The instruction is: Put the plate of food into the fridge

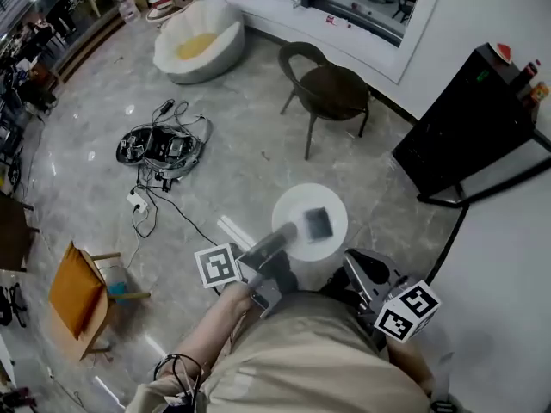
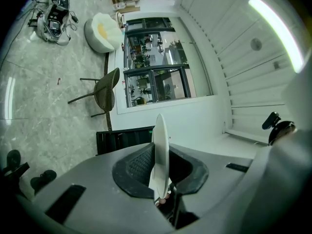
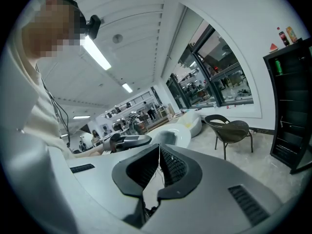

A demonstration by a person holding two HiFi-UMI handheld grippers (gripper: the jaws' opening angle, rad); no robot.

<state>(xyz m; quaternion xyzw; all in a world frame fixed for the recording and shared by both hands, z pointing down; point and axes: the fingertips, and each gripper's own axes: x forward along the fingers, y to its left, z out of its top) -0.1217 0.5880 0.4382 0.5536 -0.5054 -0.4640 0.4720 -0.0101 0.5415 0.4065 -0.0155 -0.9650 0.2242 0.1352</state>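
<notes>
Seen from above, a person stands on a pale grey marble floor [image 1: 95, 127] with a handheld claw tool in each hand. The left claw [image 1: 289, 232] pinches the near rim of a round white plate [image 1: 323, 203], held out roughly level in front of the person's body, above the floor. A dark, square-looking piece of food [image 1: 317, 224] sits on the plate; it is too blurred to identify. In the left gripper view the plate [image 2: 160, 140] shows edge-on, clamped between the two dark ribbed pads.

The right claw [image 1: 355, 263] is just to the right of the plate and apart from it, with its black-and-white marker cube [image 1: 407, 310] close to the person's body. In the right gripper view its jaws are pressed together with nothing between them.

A tall black fridge [image 1: 469, 123] stands against the white wall to the right, well apart from the plate, with small bottles on top. A dark round-backed chair [image 1: 331, 89] stands ahead, and a white beanbag seat with a yellow cushion [image 1: 196, 37] lies farther off.
</notes>
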